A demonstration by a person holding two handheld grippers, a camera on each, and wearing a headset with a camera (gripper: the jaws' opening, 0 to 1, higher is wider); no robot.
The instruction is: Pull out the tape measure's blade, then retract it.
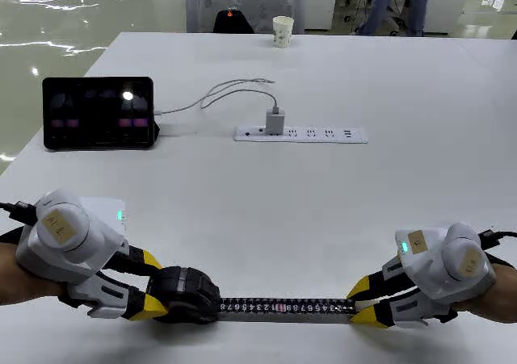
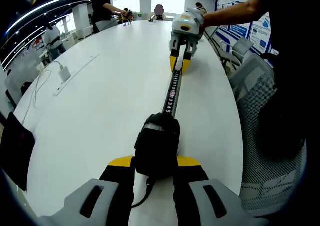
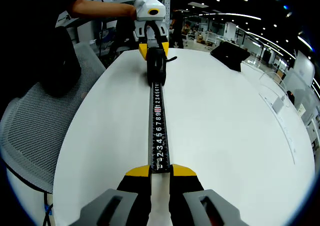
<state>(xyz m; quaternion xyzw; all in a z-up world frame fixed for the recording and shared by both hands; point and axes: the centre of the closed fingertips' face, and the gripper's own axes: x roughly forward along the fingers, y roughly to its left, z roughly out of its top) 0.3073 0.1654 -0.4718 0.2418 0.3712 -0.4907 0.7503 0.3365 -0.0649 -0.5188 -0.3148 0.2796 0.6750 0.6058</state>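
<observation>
Tape measure case [image 1: 184,294]: black plastic, matt, rubbery-looking. Blade [image 1: 287,307]: dark, semi-gloss, white printed numerals. Bench [image 1: 323,202]: white, smooth, faint sheen. Tablet screen [image 1: 98,112]: glossy, reflective. Paper cup [image 1: 283,31]: matt

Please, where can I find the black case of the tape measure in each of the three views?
Head view: the case is at bottom left, held by the left gripper.
Left gripper view: low centre, between that view's own fingers.
Right gripper view: upper centre, far off, held by the left gripper.
Shared landmark: the numbered blade, running from the case to the right gripper.
</observation>
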